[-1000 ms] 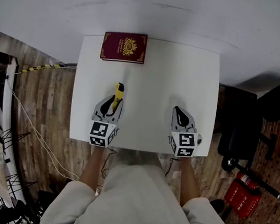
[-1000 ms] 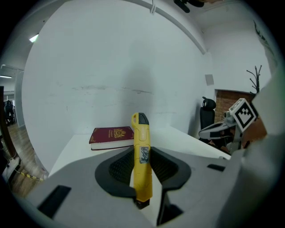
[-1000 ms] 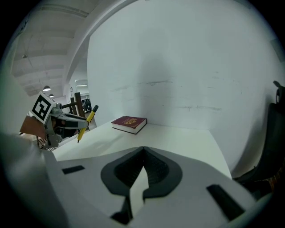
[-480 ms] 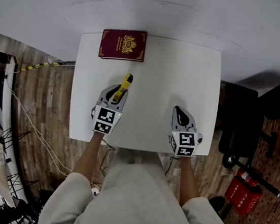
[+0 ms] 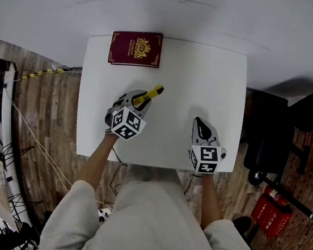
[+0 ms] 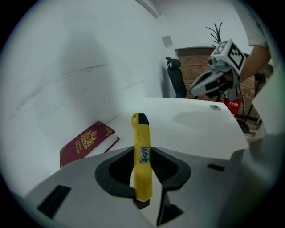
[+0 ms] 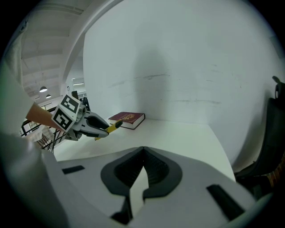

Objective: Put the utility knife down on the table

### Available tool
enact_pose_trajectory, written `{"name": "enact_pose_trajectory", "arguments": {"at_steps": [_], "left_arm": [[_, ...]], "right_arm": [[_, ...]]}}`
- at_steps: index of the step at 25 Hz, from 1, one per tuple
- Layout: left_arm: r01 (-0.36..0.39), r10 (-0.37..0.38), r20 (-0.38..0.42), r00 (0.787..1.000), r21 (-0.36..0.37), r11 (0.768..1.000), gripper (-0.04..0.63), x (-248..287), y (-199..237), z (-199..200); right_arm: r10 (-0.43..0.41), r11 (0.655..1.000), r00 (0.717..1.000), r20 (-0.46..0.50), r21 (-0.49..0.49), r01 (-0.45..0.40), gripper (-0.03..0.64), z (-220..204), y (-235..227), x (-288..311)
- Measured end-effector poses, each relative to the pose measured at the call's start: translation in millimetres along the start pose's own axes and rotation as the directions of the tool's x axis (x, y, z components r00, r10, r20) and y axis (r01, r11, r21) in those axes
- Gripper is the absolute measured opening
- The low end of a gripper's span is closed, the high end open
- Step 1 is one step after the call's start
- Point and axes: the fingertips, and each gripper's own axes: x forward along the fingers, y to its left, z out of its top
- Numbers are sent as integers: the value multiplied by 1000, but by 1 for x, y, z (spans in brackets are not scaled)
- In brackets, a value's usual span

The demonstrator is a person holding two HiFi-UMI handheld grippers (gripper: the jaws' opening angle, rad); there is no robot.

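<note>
The left gripper (image 5: 139, 99) is clamping its jaws on the rear half of a slim yellow plastic utility knife with a black tip (image 6: 141, 151), whose front end is sticking out past the pads. The knife is hanging, as far as I can judge, just clear of the white rectangular table (image 5: 208, 82), over its left-centre part, near a dark red hardcover book with a gold crest (image 5: 135, 48). The knife is probably light and stiff, with a smooth shell that could pivot between the pads, so a grip across the middle of the body looks safest. The left gripper is pointing forward and downward, rolled to one side. The right gripper (image 7: 142, 153) is sitting closed and empty over the table's near right part.
</note>
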Motion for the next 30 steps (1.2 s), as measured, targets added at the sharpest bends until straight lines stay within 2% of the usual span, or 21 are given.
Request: {"name": "enact_pose_trajectory", "arguments": {"at_steps": [6,10,12,22,30], "left_arm": [[101,-88,-83,993,166,981,109,21,-22,-9],[161,-122,-151,981,285,945,109,31,-31,-18],[189,-139,-174,975,321,928,109,35,-33,-20],[262,-174,-249,953,386,884,110,46,-40,-34],[273,-173,-266,948,404,873,112,47,-44,-39]], "right_arm": [[-2,1000,1000,-12,1,2,-2,-4,-2,0],[0,1000,1000,-18,3,0,-3,-7,0,0],[2,1000,1000,-21,4,-1,-3,-9,1,0],[-6,1000,1000,-26,16,6,-3,-15,1,-3],[-6,1000,1000,-28,13,6,-3,-18,5,-5]]}}
